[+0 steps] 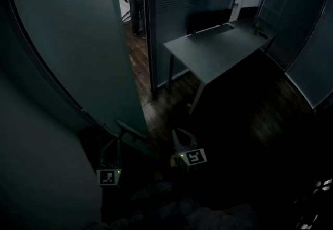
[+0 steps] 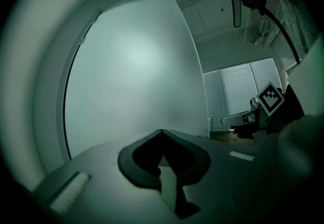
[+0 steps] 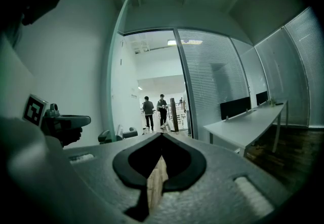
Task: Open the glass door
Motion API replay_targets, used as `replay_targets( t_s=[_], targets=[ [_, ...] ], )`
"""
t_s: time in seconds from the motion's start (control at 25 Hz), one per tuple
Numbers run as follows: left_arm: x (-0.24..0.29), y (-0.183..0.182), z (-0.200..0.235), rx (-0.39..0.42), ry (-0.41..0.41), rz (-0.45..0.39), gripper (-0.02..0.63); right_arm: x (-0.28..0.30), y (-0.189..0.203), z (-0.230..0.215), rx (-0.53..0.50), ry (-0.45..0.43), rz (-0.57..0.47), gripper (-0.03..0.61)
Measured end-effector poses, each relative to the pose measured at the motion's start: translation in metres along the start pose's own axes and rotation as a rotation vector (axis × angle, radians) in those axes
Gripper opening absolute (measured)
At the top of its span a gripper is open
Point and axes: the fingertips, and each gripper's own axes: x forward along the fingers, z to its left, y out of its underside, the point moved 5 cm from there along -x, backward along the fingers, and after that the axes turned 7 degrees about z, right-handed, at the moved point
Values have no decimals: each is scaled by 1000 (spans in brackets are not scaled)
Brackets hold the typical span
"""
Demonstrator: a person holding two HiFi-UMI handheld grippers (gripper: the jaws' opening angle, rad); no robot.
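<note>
The glass door [image 1: 78,41] stands open at the left, its lever handle [image 1: 131,131] low on its edge, between the two grippers. The left gripper [image 1: 111,148] faces the pane, jaws together and empty. The right gripper [image 1: 180,136], just right of the handle, is likewise closed on nothing.

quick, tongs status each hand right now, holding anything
Left tongs: closed, holding nothing.
Right tongs: closed, holding nothing.
</note>
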Motion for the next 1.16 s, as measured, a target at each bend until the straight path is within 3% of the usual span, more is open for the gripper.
replay_targets(
  t_s=[1.16],
  targets=[
    [9,1,-4,29,8,15,3,3,4,-5,1,1,22,2]
  ],
)
